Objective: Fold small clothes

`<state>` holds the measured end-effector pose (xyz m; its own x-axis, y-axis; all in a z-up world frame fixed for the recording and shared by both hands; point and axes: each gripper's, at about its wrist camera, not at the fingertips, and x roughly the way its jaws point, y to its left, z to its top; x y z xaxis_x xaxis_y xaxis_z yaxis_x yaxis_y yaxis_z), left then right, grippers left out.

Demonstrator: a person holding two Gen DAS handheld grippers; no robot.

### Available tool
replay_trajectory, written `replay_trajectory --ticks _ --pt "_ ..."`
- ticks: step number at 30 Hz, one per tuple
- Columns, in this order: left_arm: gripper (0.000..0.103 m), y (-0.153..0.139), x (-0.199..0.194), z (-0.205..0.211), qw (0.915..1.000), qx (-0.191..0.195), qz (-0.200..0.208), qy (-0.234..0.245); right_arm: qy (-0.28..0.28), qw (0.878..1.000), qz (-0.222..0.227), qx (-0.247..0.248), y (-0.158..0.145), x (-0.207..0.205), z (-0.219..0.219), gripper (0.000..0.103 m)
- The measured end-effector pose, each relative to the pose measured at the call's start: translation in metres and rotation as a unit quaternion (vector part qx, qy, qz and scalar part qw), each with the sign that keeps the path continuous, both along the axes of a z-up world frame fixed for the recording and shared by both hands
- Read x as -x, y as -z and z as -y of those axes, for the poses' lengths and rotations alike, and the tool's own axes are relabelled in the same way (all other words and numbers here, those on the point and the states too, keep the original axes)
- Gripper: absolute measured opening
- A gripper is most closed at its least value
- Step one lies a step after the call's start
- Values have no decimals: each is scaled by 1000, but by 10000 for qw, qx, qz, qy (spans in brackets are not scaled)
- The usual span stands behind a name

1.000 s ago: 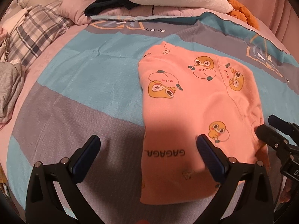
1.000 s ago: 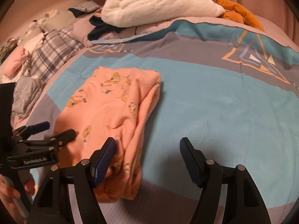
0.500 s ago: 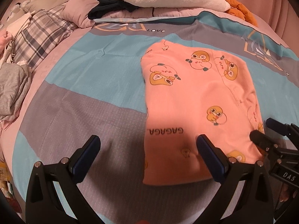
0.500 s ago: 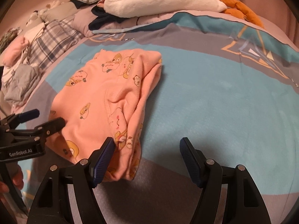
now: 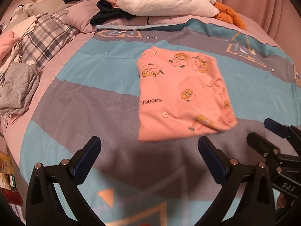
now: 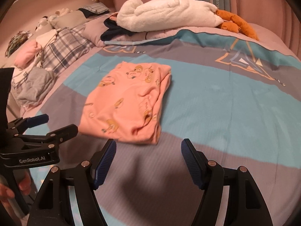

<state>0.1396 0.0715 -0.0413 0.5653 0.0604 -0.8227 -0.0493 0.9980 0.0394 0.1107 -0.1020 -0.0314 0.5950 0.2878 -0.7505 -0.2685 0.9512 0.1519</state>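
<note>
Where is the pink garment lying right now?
The pink garment lies folded on the striped bedspread, centre-right in the left wrist view, just beyond both open grippers and touching neither.

Warm dim light; pink curtains (image 6: 272,9) hang behind the bed (image 6: 235,98), a plaid pillow (image 6: 64,54) at its left.

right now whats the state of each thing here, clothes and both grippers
pink garment: folded, lying flat on the bedspread, not held
left gripper: fingers open, empty, short of the garment
right gripper: fingers open, empty, short of the garment
grey clothes: rumpled heap, unfolded
white plush blanket: bundled at the bed's far end
</note>
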Motion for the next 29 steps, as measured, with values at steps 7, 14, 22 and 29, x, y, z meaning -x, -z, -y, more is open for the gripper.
replay_trajectory --ticks 7,14,22,29 --pt "103 -21 31 7 9999 60 104 59 68 9999 113 34 -19 27 -7 90" --pt "103 -35 55 5 9998 17 184 -60 218 9990 378 89 -43 51 -15 100" --pt "103 -43 68 -2 9997 -14 147 -213 212 9988 416 110 -55 62 -25 100" --pt "103 -48 74 -6 9994 25 203 -267 172 9986 452 201 -58 66 -35 100"
